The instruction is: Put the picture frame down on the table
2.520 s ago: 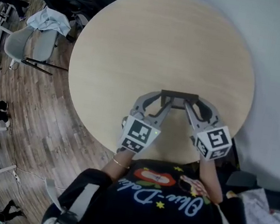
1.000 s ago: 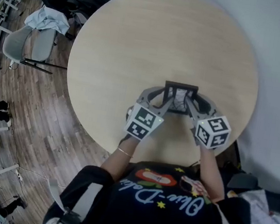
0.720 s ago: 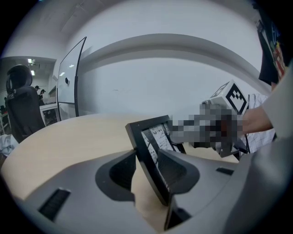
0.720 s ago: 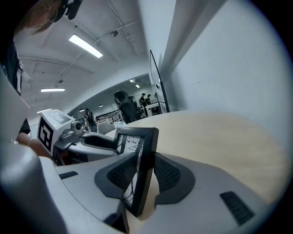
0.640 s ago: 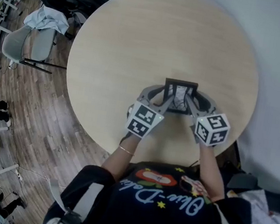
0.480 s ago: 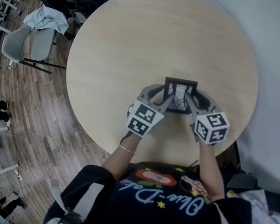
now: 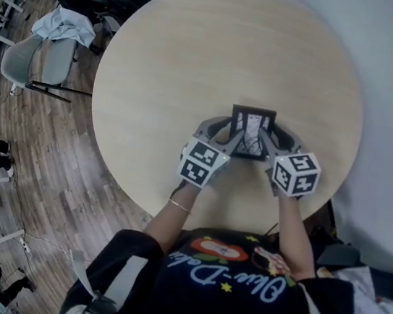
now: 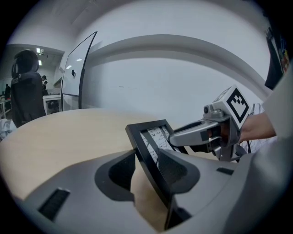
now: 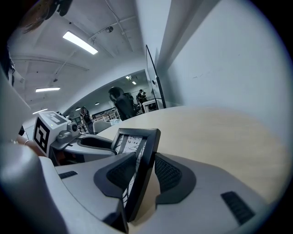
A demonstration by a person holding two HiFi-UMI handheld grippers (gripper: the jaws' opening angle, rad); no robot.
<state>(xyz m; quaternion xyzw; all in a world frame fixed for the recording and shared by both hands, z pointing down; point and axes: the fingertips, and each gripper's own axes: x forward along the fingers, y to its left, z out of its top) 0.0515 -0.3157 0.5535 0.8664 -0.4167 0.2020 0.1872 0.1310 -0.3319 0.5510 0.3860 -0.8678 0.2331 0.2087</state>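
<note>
Both left tongs [image 8: 149,168] and right tongs [image 9: 140,174] clamp the tilted picture frame [image 7: 252,126].

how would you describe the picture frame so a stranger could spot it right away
Find the round pale wooden table, then its edge nearest the person. There the left gripper and right gripper each clamp one side of a small picture frame: the only black rectangle there, with a black-and-white printed sheet inside.
</note>
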